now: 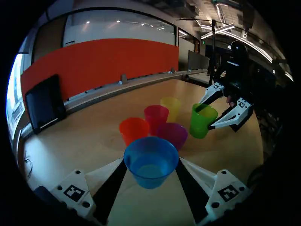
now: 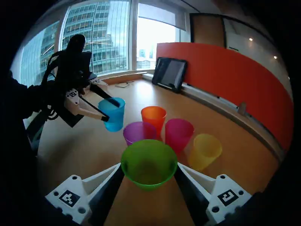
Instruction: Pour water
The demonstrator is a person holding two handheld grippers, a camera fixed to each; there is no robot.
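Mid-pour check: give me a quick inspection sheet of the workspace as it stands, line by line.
Surface: wooden table, no spill seen.
Job's things: blue cup and green cup are gripped; orange cup, pink cup, purple cup and yellow cup stand upright in a cluster.
Clutter: dark tablet leaning at the table's edge.
Grippers: left gripper shut on the blue cup; right gripper shut on the green cup.
Cables: thin cable lying near the windows.
Surroundings: orange partition, large windows.
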